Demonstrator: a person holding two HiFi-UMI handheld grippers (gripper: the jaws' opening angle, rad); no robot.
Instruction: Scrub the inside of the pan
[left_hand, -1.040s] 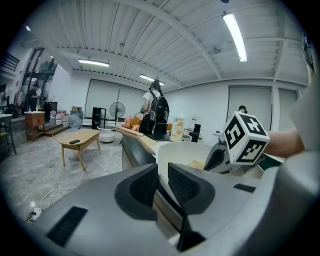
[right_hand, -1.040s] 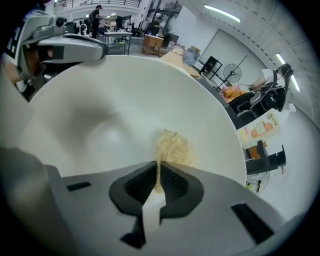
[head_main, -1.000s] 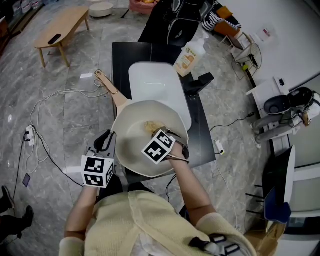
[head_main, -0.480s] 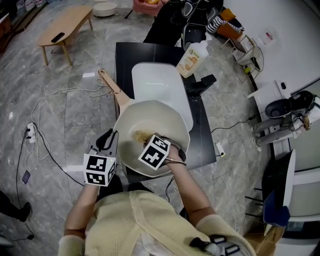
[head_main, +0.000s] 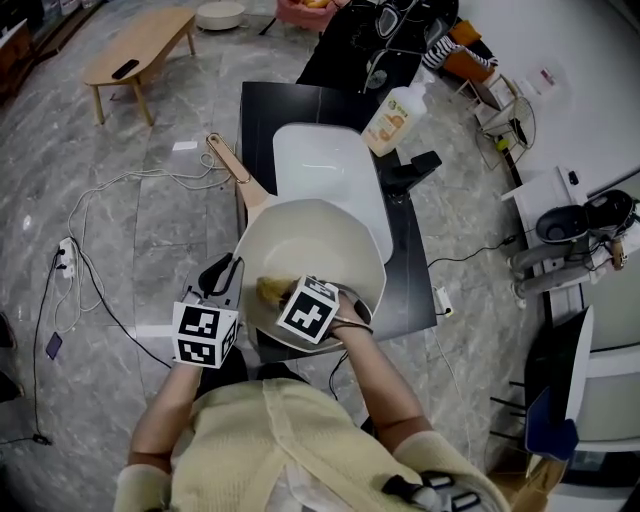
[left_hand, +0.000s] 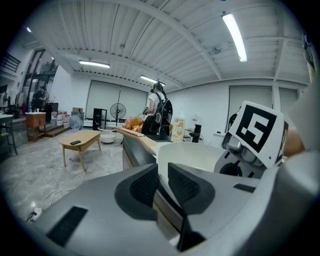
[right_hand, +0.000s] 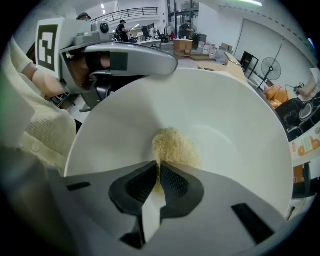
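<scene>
A cream-white pan with a tan handle is held over the near edge of a black table. My left gripper is shut on the pan's left rim; in the left gripper view that rim runs between the jaws. My right gripper is inside the pan, shut on a yellow sponge. In the right gripper view the sponge presses on the pan's inner wall, and the left gripper shows at the rim beyond.
Behind the pan a white basin sits on the black table, with a soap bottle and a black fixture to its right. Cables trail over the floor at left. A wooden bench stands far left.
My right gripper has dragged the sponge from the pan's middle to the left and toward the near rim. The left gripper keeps its hold on the rim.
</scene>
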